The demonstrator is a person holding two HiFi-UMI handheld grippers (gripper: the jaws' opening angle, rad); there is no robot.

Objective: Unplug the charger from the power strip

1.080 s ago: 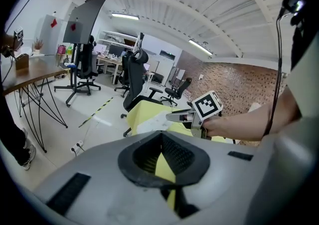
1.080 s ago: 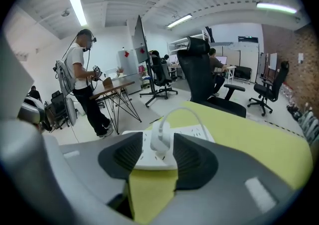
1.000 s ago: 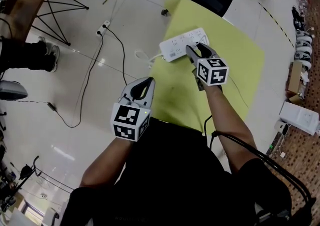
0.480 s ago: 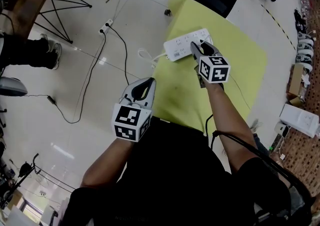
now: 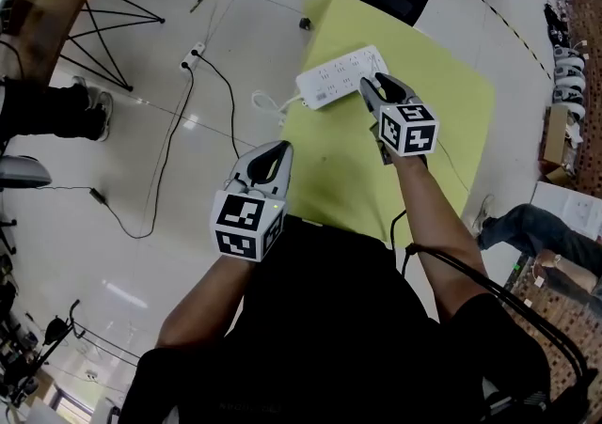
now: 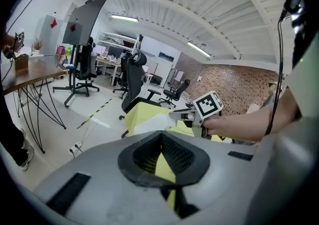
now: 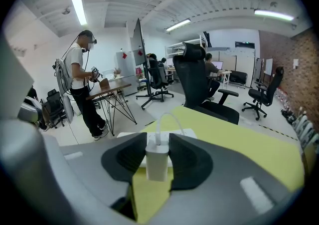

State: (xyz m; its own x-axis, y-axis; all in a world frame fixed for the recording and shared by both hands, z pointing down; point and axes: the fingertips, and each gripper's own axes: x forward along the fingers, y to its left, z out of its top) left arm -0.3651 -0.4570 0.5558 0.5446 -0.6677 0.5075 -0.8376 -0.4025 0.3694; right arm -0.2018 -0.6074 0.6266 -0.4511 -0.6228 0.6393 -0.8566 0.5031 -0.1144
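your head camera looks steeply down over the left gripper [image 5: 278, 148] and right gripper [image 5: 374, 84]; each gripper camera sits close behind its jaws, facing along them. all share the yellow desk [image 5: 451, 102] beyond.

I wear a black short-sleeved shirt [image 5: 320, 337], my grey left gripper [image 5: 280, 147] and right gripper [image 5: 373, 84] each bear a black-and-white marker cube [image 5: 246, 222], and a black cable [image 5: 428, 253] runs along my right arm.

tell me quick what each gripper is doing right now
Left gripper: closed, nothing in it.
Right gripper: jaws have just closed on the white charger, holding it.
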